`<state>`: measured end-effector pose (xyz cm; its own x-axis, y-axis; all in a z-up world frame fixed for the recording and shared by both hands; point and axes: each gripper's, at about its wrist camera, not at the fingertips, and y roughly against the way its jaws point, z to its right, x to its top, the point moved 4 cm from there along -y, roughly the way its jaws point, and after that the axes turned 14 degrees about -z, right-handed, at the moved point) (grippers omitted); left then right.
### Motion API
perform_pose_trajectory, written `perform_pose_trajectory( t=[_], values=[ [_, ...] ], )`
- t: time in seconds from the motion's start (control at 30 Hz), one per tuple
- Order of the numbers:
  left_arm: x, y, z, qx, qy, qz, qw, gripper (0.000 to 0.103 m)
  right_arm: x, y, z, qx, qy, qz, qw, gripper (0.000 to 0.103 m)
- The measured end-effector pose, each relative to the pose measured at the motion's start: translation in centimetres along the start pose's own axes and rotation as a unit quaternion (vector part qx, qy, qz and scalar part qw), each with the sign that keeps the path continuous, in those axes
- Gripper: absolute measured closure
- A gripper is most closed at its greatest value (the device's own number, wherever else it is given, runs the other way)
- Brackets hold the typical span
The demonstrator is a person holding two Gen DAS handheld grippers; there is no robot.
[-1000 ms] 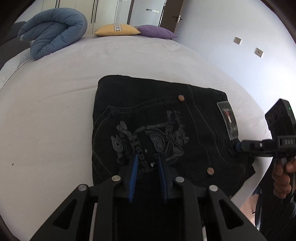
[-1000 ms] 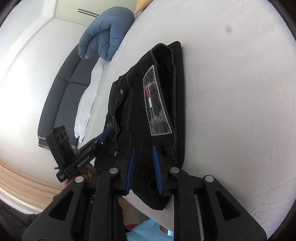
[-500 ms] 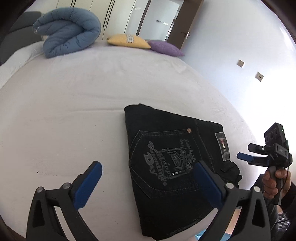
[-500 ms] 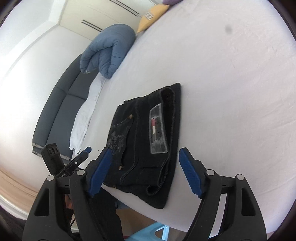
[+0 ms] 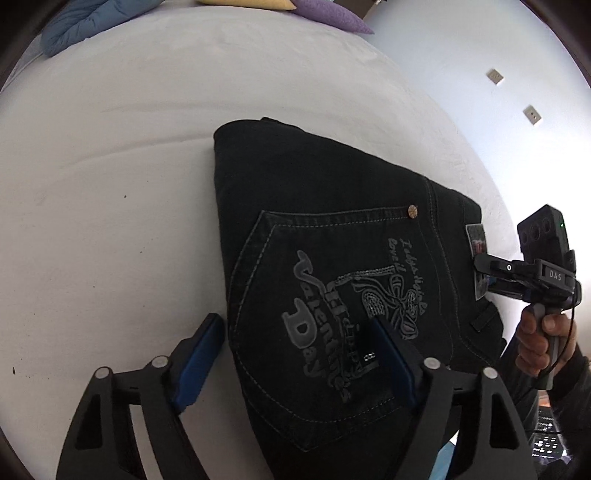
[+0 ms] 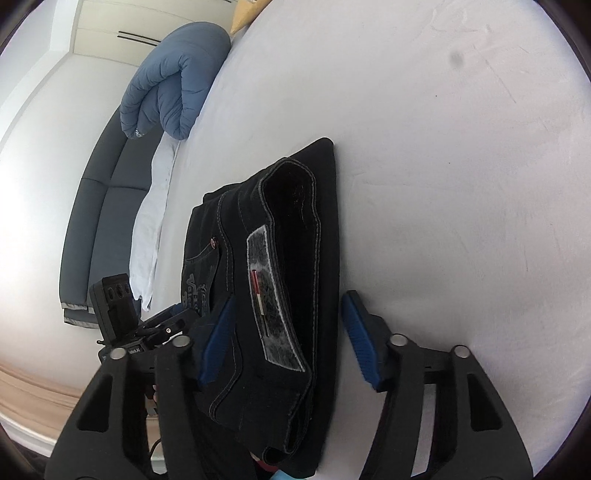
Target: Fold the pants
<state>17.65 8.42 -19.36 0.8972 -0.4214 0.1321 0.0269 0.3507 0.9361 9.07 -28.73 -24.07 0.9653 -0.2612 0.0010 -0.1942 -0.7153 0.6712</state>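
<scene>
We see the black pants (image 5: 332, 236) lying folded on the white bed (image 5: 110, 184). Our left gripper (image 5: 295, 354) has its jaws wide open over the back pocket side. Our right gripper (image 6: 288, 339) has its jaws wide open around the waistband end.

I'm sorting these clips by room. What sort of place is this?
Most likely a bedroom: black pants lie on a wide white bed, with pillows and a rolled blue duvet at its far end.

Blue duvet (image 6: 173, 81) rolled on white bed (image 6: 461, 184); purple pillow (image 5: 328, 16)
</scene>
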Motion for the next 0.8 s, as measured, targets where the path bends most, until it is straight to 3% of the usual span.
perform_pose_trajectory(
  t=[0.03,0.13,0.47,0.8],
  values=[
    [0.1,-0.1,0.3,0.01,-0.003,-0.003,0.9999,0.036,0.2,-0.3,0.0,-0.005,0.001,-0.003,1.0,0.067],
    [0.3,-0.2,1.4,0.037,-0.011,-0.009,0.9992,0.047,0.4,-0.8,-0.7,-0.023,0.007,-0.006,1.0,0.072],
    [-0.5,0.6,4.0,0.103,-0.044,-0.005,0.9937,0.073,-0.1,-0.7,-3.7,-0.109,0.063,0.024,0.992,0.085],
    [-1.1,2.6,4.5,0.117,-0.048,0.008,0.9919,0.082,-1.4,2.2,-7.1,-0.135,0.121,0.05,0.982,0.088]
  ],
)
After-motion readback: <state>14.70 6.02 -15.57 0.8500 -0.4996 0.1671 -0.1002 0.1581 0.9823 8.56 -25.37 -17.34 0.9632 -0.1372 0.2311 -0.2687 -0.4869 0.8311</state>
